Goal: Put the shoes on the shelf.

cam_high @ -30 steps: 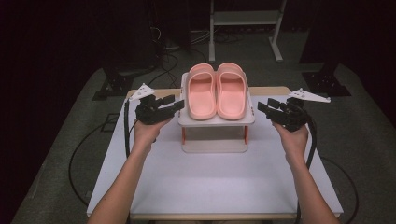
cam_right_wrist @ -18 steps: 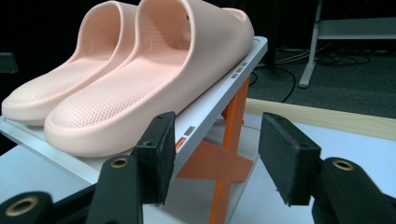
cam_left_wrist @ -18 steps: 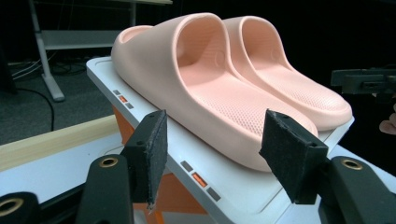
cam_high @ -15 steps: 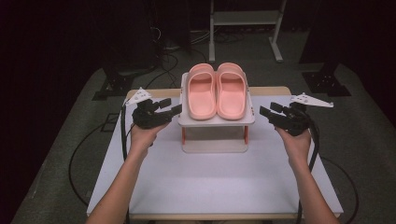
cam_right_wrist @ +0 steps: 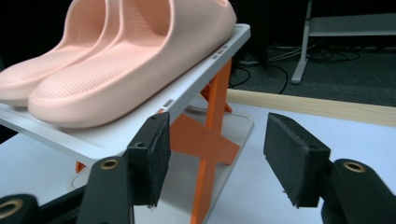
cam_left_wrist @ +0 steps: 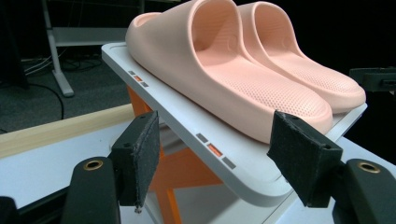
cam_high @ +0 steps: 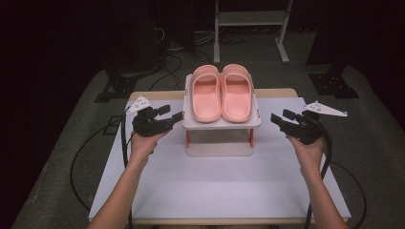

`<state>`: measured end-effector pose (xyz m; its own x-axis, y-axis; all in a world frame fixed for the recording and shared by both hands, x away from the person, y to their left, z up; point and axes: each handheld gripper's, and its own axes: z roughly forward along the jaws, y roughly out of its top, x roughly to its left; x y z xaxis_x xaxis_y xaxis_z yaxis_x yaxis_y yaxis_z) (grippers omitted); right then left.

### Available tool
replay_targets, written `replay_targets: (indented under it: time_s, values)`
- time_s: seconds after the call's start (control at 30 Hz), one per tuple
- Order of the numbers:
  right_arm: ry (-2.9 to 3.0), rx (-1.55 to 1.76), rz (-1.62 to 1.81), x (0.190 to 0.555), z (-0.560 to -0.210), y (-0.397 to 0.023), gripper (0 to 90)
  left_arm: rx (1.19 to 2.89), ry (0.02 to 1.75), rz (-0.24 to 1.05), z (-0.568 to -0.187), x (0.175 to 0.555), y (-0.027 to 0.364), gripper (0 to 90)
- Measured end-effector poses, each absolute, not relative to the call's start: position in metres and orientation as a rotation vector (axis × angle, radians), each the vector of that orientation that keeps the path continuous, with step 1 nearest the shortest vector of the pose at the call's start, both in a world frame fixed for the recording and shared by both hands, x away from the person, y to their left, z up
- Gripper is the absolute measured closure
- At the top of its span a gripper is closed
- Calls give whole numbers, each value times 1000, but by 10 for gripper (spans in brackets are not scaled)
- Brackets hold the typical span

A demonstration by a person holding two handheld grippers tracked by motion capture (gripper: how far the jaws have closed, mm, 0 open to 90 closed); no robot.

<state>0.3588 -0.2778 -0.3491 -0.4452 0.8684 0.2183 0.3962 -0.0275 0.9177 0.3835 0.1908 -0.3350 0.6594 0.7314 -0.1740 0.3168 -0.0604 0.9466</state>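
White desk (cam_high: 215,191) with wooden far edge, dark floor around. Small white rack (cam_high: 220,121) with orange cross-legs at desk's far middle, top shelf tilted. Pair of pink slippers (cam_high: 222,93) side by side on top shelf, toes away from person. Left gripper (cam_high: 165,117) just beside rack's left edge, jaws wide apart, holding nothing, shelf corner between them in left gripper view. Right gripper (cam_high: 282,119) near rack's right side, not touching, jaws wide apart, holding nothing.
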Motion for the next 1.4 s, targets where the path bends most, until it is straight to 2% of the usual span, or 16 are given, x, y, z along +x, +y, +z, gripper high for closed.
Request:
replay_targets:
  time_s: [0.6,1.07,1.4]
  values:
    - [1835,1328,1486,346,-366,-293,350,1631,881,442,-351,371,203,197]
    - [1851,1328,1483,334,-379,-299,319,1661,854,429,-361,361,198,164]
    - [1856,1307,1473,318,-387,-302,295,1654,830,444,-368,339,200,114]
